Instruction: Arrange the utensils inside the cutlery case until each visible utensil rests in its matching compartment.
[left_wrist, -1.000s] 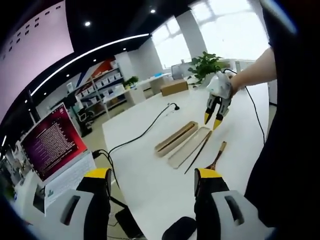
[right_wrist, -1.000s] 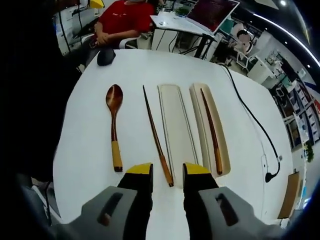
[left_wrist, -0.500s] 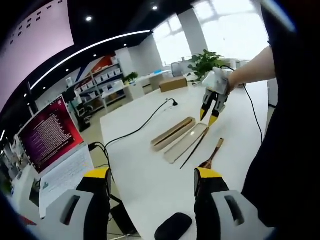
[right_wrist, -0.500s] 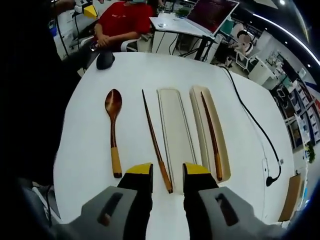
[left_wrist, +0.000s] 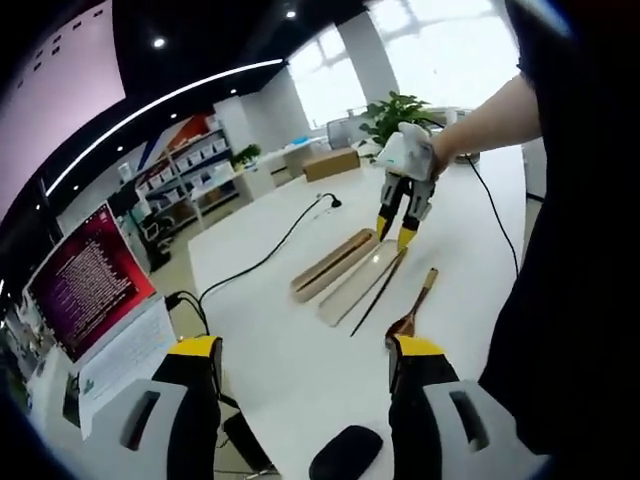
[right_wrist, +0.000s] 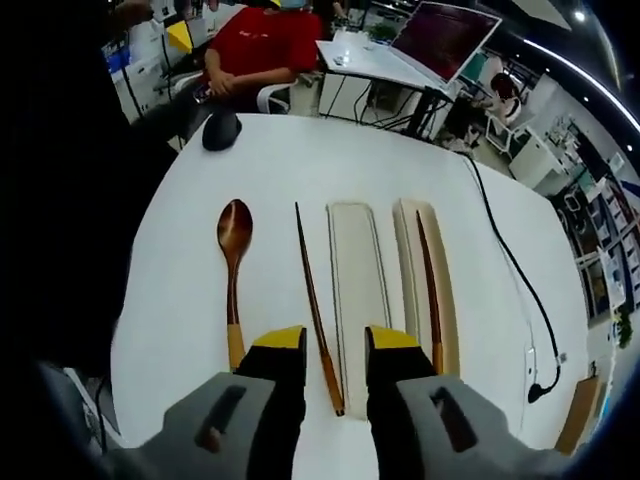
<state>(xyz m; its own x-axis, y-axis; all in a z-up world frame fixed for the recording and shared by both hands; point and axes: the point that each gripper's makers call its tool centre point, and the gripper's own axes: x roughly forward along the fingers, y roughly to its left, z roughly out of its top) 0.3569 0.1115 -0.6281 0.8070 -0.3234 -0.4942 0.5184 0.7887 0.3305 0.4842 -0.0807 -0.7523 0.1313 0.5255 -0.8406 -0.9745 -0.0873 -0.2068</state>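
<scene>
On the white table lie a wooden spoon (right_wrist: 234, 270) with a yellow-wrapped handle, a loose dark chopstick (right_wrist: 313, 300), an empty pale case half (right_wrist: 357, 280) and a second case half (right_wrist: 409, 245) holding another chopstick (right_wrist: 429, 290). My right gripper (right_wrist: 334, 350) is open, its yellow tips either side of the loose chopstick's thick end. My left gripper (left_wrist: 308, 360) is open and empty, held back over the table's other end. From there the right gripper (left_wrist: 394, 230) hangs just above the near ends of the case halves (left_wrist: 335, 263) and the loose chopstick (left_wrist: 378, 292), beside the spoon (left_wrist: 415, 310).
A black mouse (right_wrist: 221, 130) lies beyond the spoon's bowl, with a seated person in a red shirt (right_wrist: 265, 40) behind it. A black cable (right_wrist: 515, 270) runs along the table past the case. A laptop (left_wrist: 85, 290), shelves, a cardboard box (left_wrist: 332, 163) and a plant (left_wrist: 400, 115) surround the table.
My right gripper has come slightly forward and down over the loose chopstick's thick end. The left gripper view has drifted a little. The utensils and case halves lie where they were.
</scene>
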